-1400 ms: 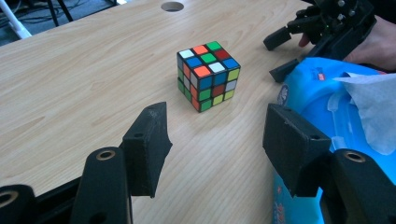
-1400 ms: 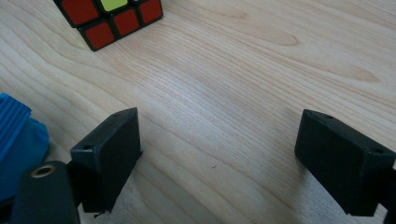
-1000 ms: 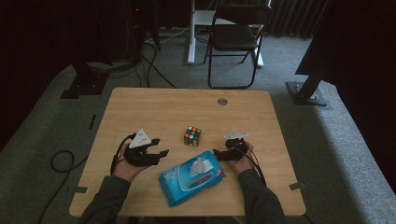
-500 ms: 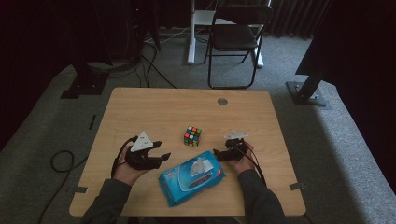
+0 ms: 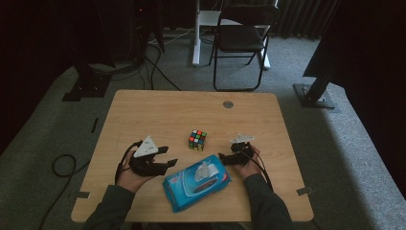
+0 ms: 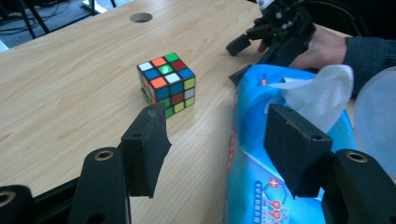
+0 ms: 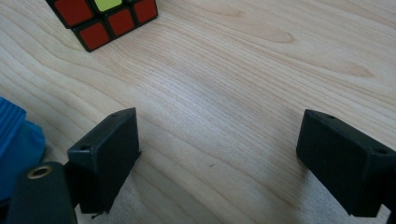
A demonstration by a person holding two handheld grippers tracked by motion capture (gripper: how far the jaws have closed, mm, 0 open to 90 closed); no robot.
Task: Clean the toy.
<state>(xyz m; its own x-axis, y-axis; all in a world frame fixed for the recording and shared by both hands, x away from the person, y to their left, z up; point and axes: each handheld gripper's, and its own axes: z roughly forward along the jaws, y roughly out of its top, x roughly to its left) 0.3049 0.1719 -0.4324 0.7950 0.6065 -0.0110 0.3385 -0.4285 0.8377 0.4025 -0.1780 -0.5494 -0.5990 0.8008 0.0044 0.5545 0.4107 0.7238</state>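
A Rubik's cube sits mid-table; one corner of the cube shows in the right gripper view. In front of it lies a blue wet-wipes pack with a white wipe sticking out of its top. My left gripper is open just left of the pack, with one jaw over the pack's edge and the cube beyond. My right gripper is open at the pack's right end, low over bare wood, with the pack's blue edge to its left.
The wooden table has a round cable hole near its far edge. A folding chair and stand bases stand on the carpet behind the table. Cables trail on the floor at the left.
My left gripper has shifted slightly toward the wipes pack. The right gripper, cube and pack have stayed where they were.
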